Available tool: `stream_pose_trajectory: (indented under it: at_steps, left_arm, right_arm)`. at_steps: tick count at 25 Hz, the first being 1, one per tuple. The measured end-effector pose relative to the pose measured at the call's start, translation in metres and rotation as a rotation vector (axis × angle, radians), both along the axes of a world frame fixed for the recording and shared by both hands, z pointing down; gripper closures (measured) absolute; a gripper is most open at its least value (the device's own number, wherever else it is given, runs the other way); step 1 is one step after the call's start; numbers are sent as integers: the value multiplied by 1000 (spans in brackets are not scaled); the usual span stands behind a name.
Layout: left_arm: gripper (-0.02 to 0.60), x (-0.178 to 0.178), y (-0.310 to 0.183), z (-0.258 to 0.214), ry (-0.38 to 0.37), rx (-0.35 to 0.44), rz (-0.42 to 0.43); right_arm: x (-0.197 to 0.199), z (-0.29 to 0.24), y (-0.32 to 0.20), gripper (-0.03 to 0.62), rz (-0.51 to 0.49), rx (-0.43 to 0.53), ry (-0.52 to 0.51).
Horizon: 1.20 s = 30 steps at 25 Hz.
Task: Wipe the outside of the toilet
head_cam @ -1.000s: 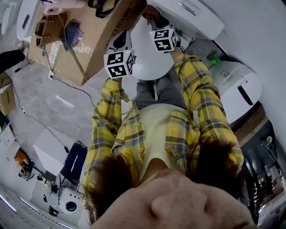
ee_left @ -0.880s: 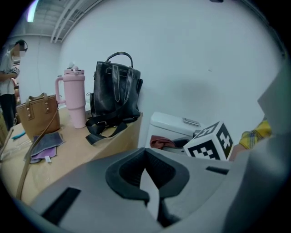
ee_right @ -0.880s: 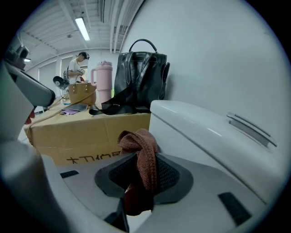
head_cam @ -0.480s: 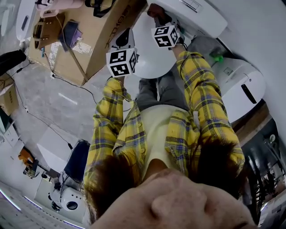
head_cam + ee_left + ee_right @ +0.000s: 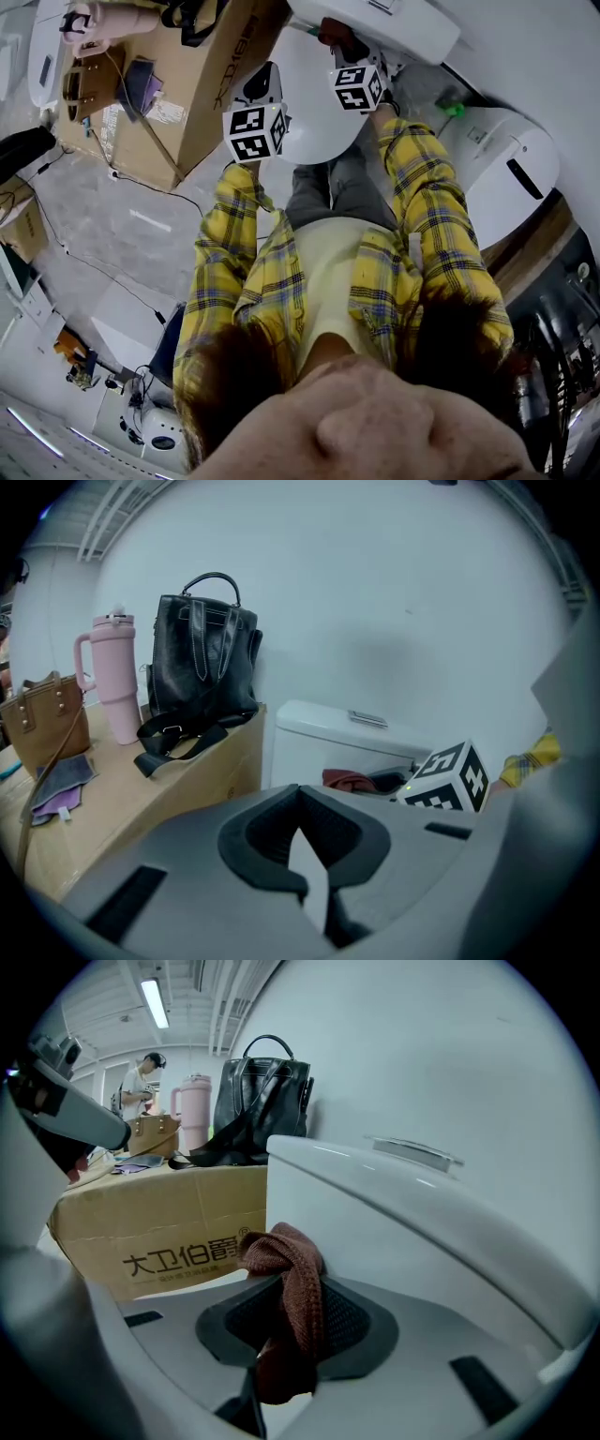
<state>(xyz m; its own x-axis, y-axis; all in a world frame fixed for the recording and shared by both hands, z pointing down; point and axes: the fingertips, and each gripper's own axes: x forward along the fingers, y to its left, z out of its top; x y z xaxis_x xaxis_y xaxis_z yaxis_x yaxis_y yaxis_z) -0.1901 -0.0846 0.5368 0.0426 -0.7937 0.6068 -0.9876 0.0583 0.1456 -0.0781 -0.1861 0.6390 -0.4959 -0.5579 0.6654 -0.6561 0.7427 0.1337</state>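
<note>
Toilet tank (image 5: 403, 1213) just beyond right claw (image 5: 286, 1330) gripping cloth (image 5: 281, 1255).

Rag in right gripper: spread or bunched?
Bunched. The rag sits as a twisted wad, pinched between the right gripper's shut jaws.

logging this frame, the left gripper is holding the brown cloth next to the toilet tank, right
Not quite: it is the right gripper, not the left, that holds the brown cloth next to the toilet tank. The right gripper view shows its jaws shut on the cloth. In the left gripper view, the left gripper has nothing between its jaws.
</note>
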Motion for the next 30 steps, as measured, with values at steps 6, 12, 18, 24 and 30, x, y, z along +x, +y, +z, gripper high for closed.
stream_pose_trajectory:
  at_steps: [6,12,18,24,30]
  left_arm:
    - [580,16,-3,2,6,-5,54]
    - [580,35,-9,1,6,1,107]
    - [580,53,-13,-1,8,4,155]
    - [579,68,-19,-1,10,4,190]
    - [579,80,-22,0,13,4,221]
  right_arm:
    - [28,-3,6,471,30,14,6]
    - [66,-4,13,471,88,20,12]
    - [102,-3,17,470,148,23,24]
    - [132,-2,20,471,203,23,37]
    - [163,0,23,471,250,23,56]
